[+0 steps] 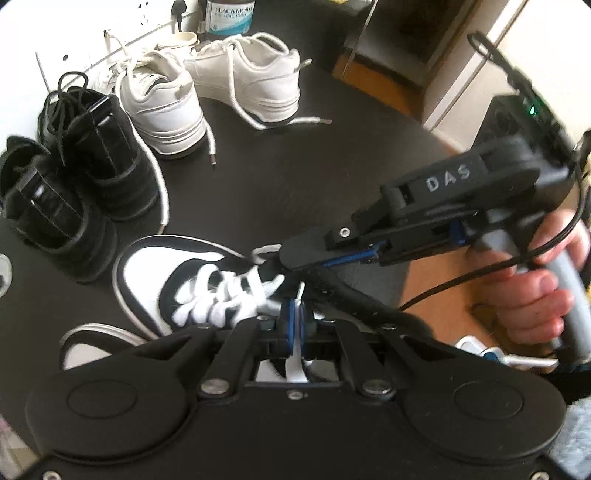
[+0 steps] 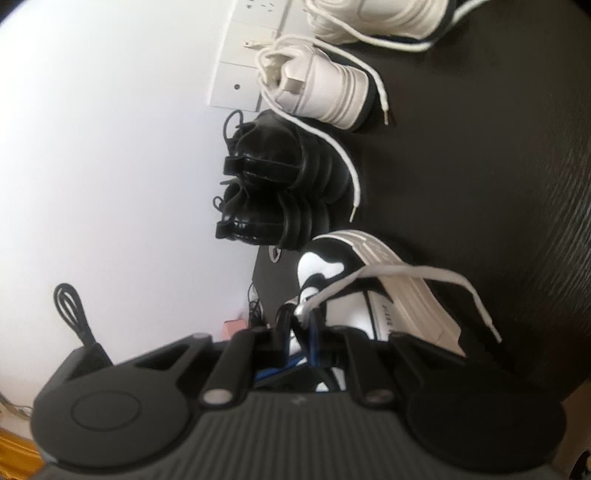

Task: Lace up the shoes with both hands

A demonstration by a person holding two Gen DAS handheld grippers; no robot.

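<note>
A black-and-white sneaker (image 1: 177, 273) lies on the dark worktop (image 1: 332, 155), close in front of both cameras, its white lace (image 1: 221, 295) criss-crossed over the tongue. The left hand-held gripper (image 1: 293, 325) points steeply down at the shoe's throat with its blue-padded jaws pressed together on a flat strand of that lace, which runs down between the pads. The right hand-held gripper (image 1: 295, 254) reaches in from the right, held by a person's hand (image 1: 535, 291) on its grey handle, and its tips sit at the top of the lacing, just above the left one. In the right wrist view the right hand-held gripper's (image 2: 303, 317) jaws are nearly closed and pinch another strand of the lace (image 2: 406, 277), whose free end loops out over the sole (image 2: 406, 295) and trails down to the right. Behind the sneaker stand two black shoes (image 1: 74, 177) side by side, and beyond them two white sneakers (image 1: 207, 85) with loose laces lying on the worktop. A supplement bottle (image 1: 231, 16) and wall sockets (image 1: 66, 59) are at the far edge against the white wall.
</note>
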